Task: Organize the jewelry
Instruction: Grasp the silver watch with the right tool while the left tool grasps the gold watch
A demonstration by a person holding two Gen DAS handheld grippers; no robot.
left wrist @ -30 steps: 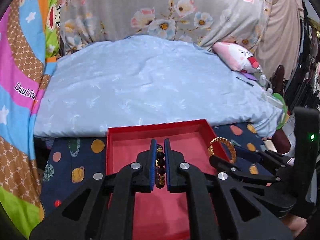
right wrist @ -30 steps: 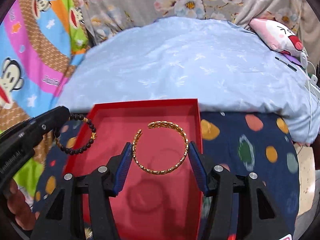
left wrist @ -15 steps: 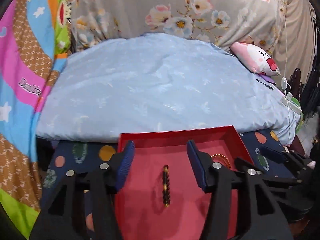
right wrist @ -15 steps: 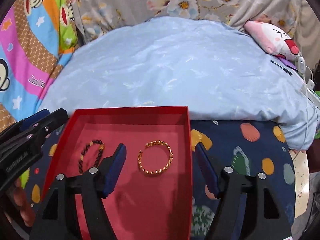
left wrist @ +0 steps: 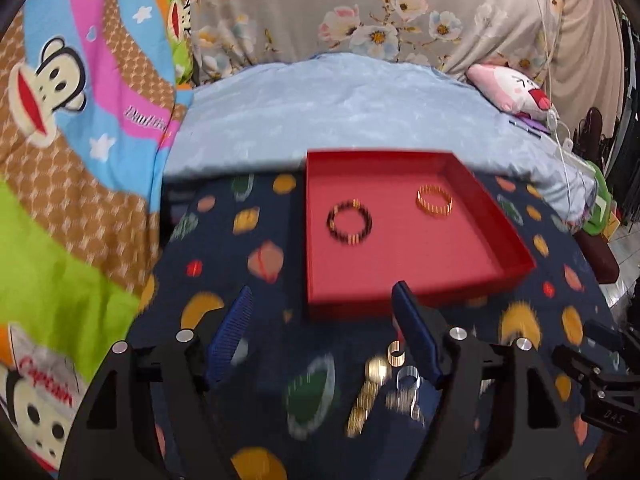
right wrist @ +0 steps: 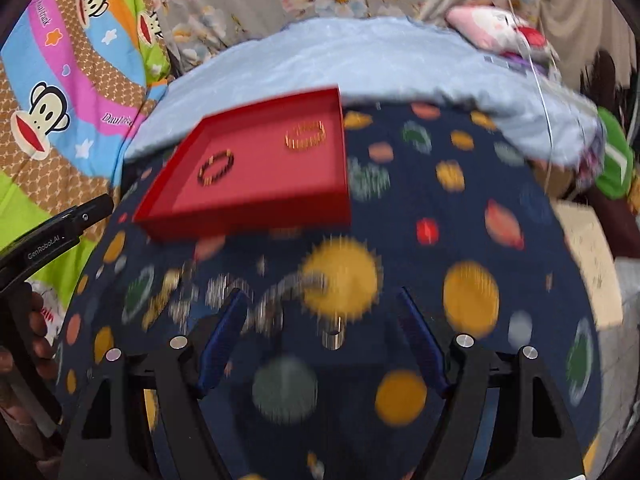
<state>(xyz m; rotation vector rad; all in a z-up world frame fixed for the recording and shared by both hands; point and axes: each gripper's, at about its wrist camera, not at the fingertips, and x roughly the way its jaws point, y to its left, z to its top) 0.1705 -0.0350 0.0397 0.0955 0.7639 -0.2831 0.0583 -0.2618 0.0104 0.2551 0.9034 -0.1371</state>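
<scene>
A red tray (left wrist: 508,240) (right wrist: 256,216) lies on the dark spotted cloth. In it lie a black bead bracelet (left wrist: 349,222) (right wrist: 216,168) on the left and a gold bangle (left wrist: 434,200) (right wrist: 305,136) on the right. My left gripper (left wrist: 324,332) is open and empty, held back from the tray's near edge. Loose jewelry lies blurred on the cloth by its right finger: a gold ring (left wrist: 396,354), a silver ring (left wrist: 408,380) and a gold chain (left wrist: 362,404). My right gripper (right wrist: 324,328) is open and empty over blurred silver and gold pieces (right wrist: 280,292) and a small ring (right wrist: 334,336).
A pale blue quilt (left wrist: 340,112) rises behind the tray. A colourful monkey-print blanket (left wrist: 80,140) lies on the left. A pink plush toy (left wrist: 508,88) and a white cable (left wrist: 560,136) lie at the right. The left gripper's body (right wrist: 52,236) shows at the right view's left edge.
My left gripper opened and let the bead bracelet drop into the tray. Both grippers then pulled back from the tray to the loose jewelry on the near cloth.
</scene>
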